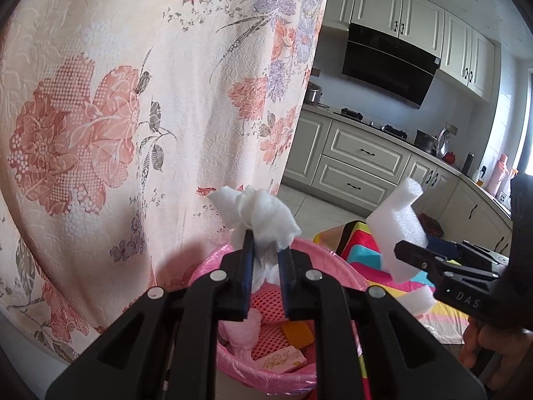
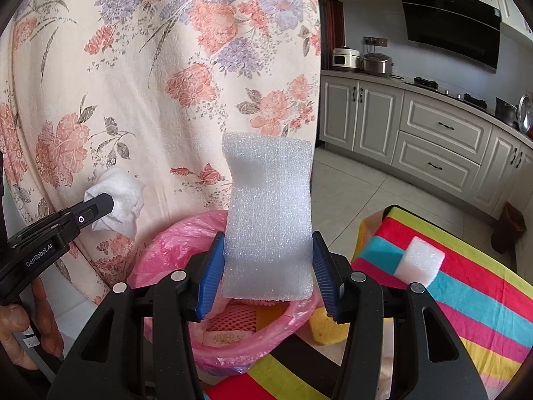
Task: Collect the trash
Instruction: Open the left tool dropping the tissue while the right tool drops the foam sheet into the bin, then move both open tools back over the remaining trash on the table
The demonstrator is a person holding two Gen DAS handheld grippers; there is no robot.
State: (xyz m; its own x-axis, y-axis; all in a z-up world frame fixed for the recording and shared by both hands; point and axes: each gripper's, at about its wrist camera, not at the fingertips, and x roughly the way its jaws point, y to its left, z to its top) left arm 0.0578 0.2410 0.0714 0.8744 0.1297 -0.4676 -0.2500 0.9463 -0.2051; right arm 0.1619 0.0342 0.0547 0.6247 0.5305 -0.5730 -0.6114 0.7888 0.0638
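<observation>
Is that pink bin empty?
No. The pink bin already holds a yellow sponge, red mesh and a small packet.

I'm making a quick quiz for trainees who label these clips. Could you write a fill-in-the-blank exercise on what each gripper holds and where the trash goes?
1. The left gripper is shut on a crumpled white ____.
2. The right gripper holds a white ____ block.
3. Both hang above a bin lined with a ____ bag.
4. A smaller foam piece lies on the ____ cloth.

Missing words: tissue; foam; pink; striped
</observation>
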